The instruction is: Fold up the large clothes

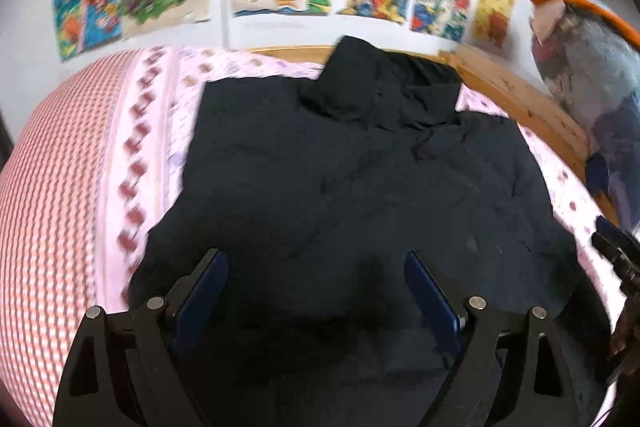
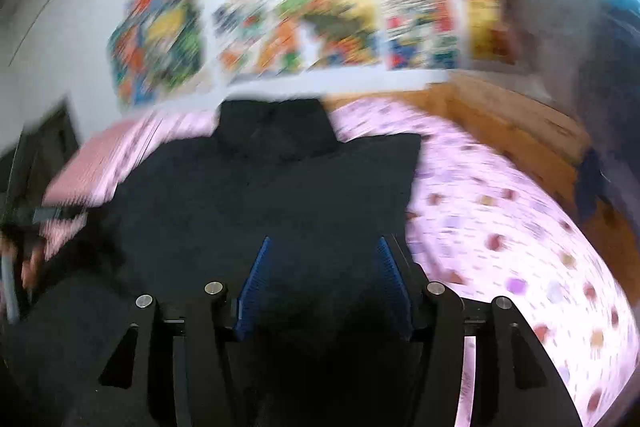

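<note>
Bed (image 1: 132,131): bearing a black jacket (image 1: 340,179)
Left gripper (image 1: 316,259): gaping wide, holding nothing
Right gripper (image 2: 324,247): hovering half-open, empty
Left view only: checked pillow (image 1: 48,187)

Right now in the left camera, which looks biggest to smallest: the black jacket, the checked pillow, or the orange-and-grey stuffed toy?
1. black jacket
2. checked pillow, though it sits nearer the picture's stretched edge
3. orange-and-grey stuffed toy, partly cut off
</note>
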Tool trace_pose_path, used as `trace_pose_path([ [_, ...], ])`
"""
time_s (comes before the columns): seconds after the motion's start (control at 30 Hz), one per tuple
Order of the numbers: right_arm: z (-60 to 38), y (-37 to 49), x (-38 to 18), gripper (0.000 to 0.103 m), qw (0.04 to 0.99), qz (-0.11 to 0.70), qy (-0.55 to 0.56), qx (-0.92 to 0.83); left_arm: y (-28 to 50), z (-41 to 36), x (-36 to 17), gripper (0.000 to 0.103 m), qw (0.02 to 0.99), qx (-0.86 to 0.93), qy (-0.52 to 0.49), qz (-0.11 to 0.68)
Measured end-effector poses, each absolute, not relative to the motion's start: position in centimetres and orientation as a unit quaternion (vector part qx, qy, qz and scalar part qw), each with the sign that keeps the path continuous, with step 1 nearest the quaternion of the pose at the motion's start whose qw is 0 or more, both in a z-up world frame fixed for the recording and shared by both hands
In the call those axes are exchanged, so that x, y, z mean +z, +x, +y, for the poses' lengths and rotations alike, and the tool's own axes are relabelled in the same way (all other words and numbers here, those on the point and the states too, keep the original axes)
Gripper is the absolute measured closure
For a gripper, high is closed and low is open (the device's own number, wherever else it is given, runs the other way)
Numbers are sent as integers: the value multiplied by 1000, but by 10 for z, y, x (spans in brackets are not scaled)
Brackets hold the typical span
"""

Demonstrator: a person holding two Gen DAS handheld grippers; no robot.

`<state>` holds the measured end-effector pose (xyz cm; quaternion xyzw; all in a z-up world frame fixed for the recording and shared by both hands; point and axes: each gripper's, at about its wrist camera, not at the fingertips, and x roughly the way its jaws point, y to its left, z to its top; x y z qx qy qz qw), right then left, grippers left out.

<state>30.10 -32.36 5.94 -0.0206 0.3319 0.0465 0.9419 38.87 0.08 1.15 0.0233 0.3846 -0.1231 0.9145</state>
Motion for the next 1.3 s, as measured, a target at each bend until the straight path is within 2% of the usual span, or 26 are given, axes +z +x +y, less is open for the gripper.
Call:
trace_pose_path([
  [0.2,-305,352,14,54,902,424,-29,73,419,-26,-18,13,891,-115,74,434],
  [0.3,-308,365,-9,54,889,450,-17,81,429,-26,-37,4,879,-111,78,456],
  [0.37,-310,367,-20,54,885,458,-5,85,429,-27,-46,2,880,-109,82,454],
  [0.53,-301,364,-39,53,886,458,-23,76,417,-37,-67,1,891,-95,112,429],
  [0.87,-304,361,-49,53,895,441,-14,71,420,-39,-91,0,897,-96,102,420],
  [1.1,-305,355,-49,52,902,426,-14,68,415,-37,-95,0,902,-104,87,409],
  [1.3,-308,349,-37,46,907,412,1,83,410,-25,-79,0,904,-122,58,405],
])
